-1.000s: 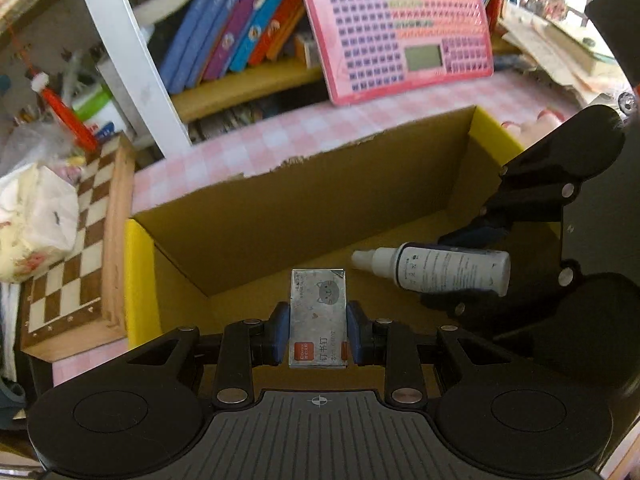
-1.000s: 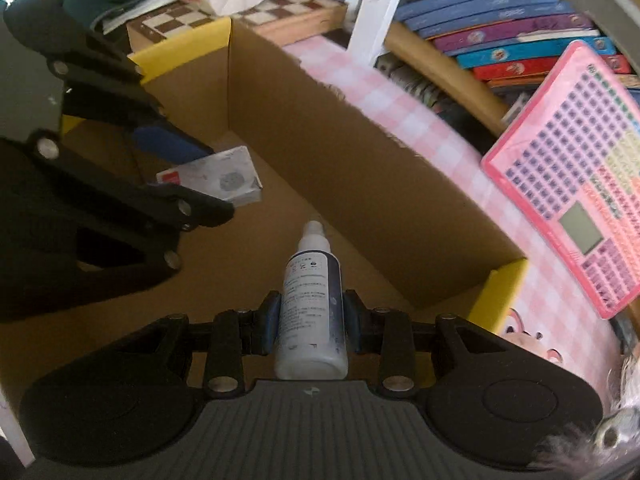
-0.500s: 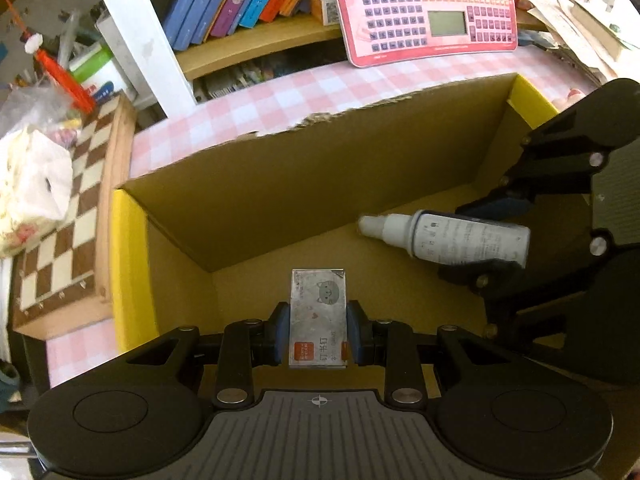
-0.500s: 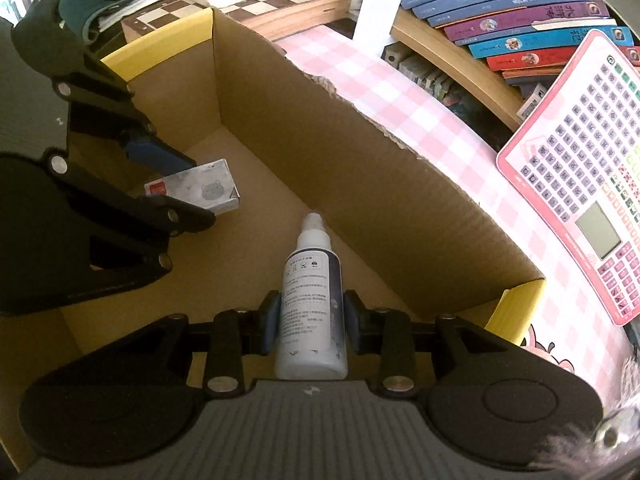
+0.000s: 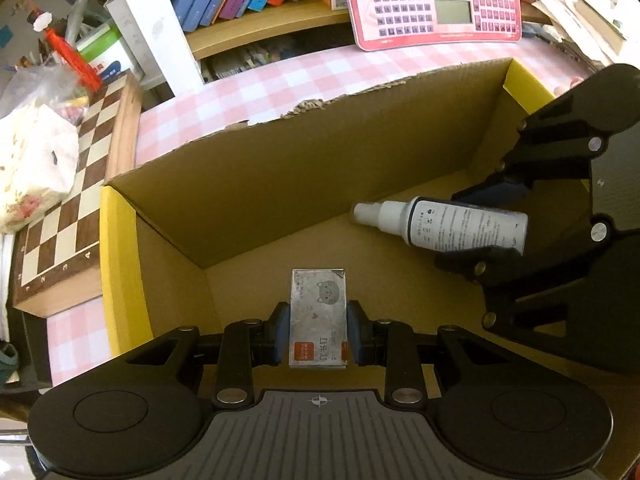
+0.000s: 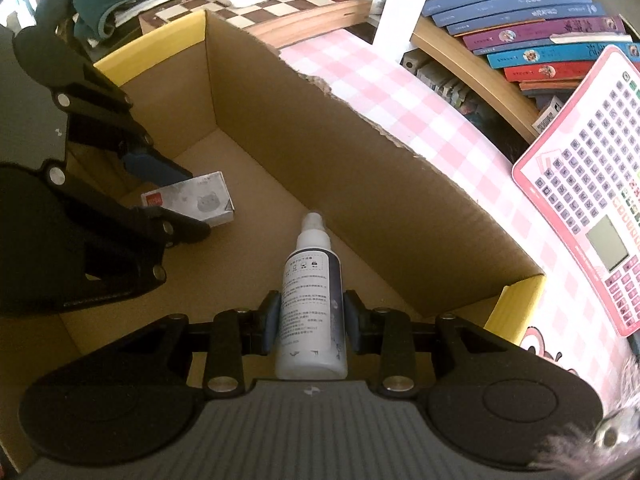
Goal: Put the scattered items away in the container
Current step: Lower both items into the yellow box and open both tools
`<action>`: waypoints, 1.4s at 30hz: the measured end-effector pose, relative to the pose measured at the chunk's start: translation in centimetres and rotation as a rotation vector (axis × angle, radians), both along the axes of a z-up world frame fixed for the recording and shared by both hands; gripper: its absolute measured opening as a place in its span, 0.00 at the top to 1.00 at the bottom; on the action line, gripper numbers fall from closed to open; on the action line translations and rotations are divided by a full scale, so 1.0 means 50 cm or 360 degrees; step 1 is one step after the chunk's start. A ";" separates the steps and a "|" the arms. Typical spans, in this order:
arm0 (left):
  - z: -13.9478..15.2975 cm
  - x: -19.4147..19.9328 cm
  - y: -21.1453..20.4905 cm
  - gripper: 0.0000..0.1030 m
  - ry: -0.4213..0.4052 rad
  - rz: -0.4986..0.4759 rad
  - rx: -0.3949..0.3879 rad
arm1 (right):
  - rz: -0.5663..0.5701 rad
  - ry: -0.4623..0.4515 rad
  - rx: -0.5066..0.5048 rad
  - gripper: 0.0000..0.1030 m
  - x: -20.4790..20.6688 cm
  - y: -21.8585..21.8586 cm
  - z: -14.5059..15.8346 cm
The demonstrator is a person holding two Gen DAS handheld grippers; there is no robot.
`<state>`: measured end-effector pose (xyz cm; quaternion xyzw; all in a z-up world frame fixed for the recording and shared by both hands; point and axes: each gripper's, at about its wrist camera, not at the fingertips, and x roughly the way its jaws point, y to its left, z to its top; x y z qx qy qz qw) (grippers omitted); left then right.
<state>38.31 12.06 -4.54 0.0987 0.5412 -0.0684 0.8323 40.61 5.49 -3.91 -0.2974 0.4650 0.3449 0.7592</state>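
Observation:
A silver staple box [image 5: 319, 312] with a cat face and a red label is clamped between the blue pads of my left gripper [image 5: 319, 338], held over the floor of the open cardboard box [image 5: 256, 184]. To its right, my right gripper [image 5: 476, 220] is shut on a white spray bottle [image 5: 452, 224], nozzle toward the box's back wall. In the right wrist view the spray bottle [image 6: 313, 296] sits between the pads of the right gripper [image 6: 312, 320], with the staple box [image 6: 192, 200] in the left gripper [image 6: 176, 204] at the left. Both hang inside the cardboard box [image 6: 360, 184].
The carton has yellow side flaps [image 5: 116, 264] and stands on a pink checked tablecloth [image 5: 320, 76]. A chessboard [image 5: 72, 208] with a tissue pack [image 5: 32, 168] lies left of it. A pink toy keyboard [image 5: 436, 0] leans on a bookshelf [image 5: 260, 28] behind.
Both grippers have sunk deeper into the carton, tilting further down; its walls now fill more of each view. Each still holds its item.

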 end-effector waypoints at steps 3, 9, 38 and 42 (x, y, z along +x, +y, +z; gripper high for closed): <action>0.001 0.001 0.000 0.72 -0.0001 0.0003 0.0001 | -0.0001 0.0006 -0.0006 0.69 0.006 -0.002 0.005; 0.006 -0.003 -0.006 0.63 -0.0043 -0.0044 0.0006 | -0.0013 -0.0014 0.0017 0.59 0.006 0.002 0.007; 0.250 -0.263 0.001 0.36 -0.0660 -0.0157 -0.0208 | -0.0211 -0.0268 0.0463 0.39 -0.214 -0.142 0.254; 0.263 -0.309 -0.009 0.34 -0.0697 -0.0175 -0.0222 | -0.0241 -0.0279 0.0493 0.38 -0.264 -0.155 0.263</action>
